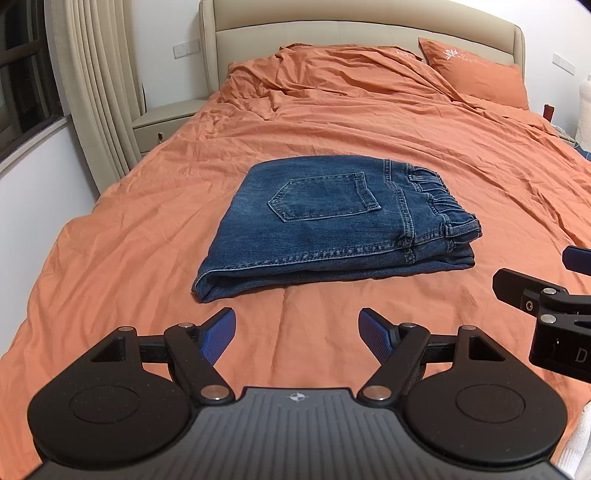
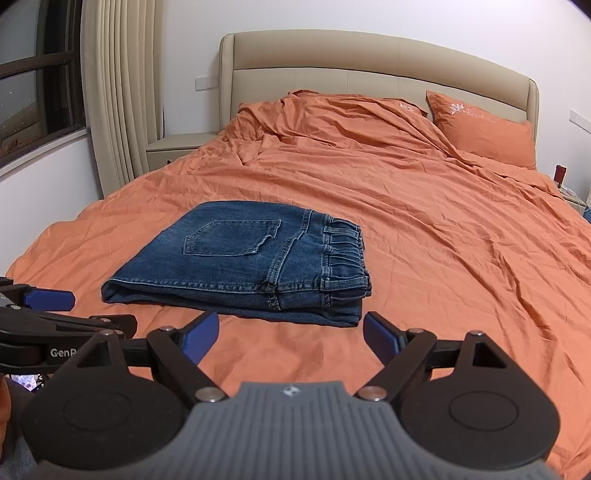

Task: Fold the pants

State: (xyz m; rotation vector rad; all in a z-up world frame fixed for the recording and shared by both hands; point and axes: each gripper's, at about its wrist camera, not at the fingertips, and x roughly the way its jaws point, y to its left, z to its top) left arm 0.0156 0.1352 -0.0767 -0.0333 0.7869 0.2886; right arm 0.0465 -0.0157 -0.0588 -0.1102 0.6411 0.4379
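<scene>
While both of my tongs hang spread wide and gripping nothing, the left tongs [image 1: 297, 334] sit at the bottom centre of their own view and the right tongs [image 2: 291, 334] at the bottom centre of theirs, each just short of the near edge of the pants [image 1: 328, 221]. My fingertips [image 1: 221, 334] are lined with ribbed blue pads, which should bite well on cloth.

The pants lie in the middle of both frames, flat on the bed [image 1: 147, 229], already stacked into a compact rectangle of several layers. They are mid-blue denim, a back pocket [image 1: 325, 195] facing up, with a gathered elastic waistband [image 1: 439, 195] on the right side and a rounded fold [image 1: 207, 284] at the lower left corner. I judge them fairly heavy for cloth and stiff enough to hold a crease, yet still limp if lifted by a single layer. If they need another fold or a shift, I would pinch through the whole thickness at the two near corners, one tong each; the thick seams and waistband give the firmest purchase.

The orange sheet beneath is thin and creased, likely to drag along. A matching pillow [image 1: 476, 72] rests at upper right against the padded beige headboard [image 1: 369, 31]; pleated curtains [image 1: 99, 74] hang at upper left.
</scene>
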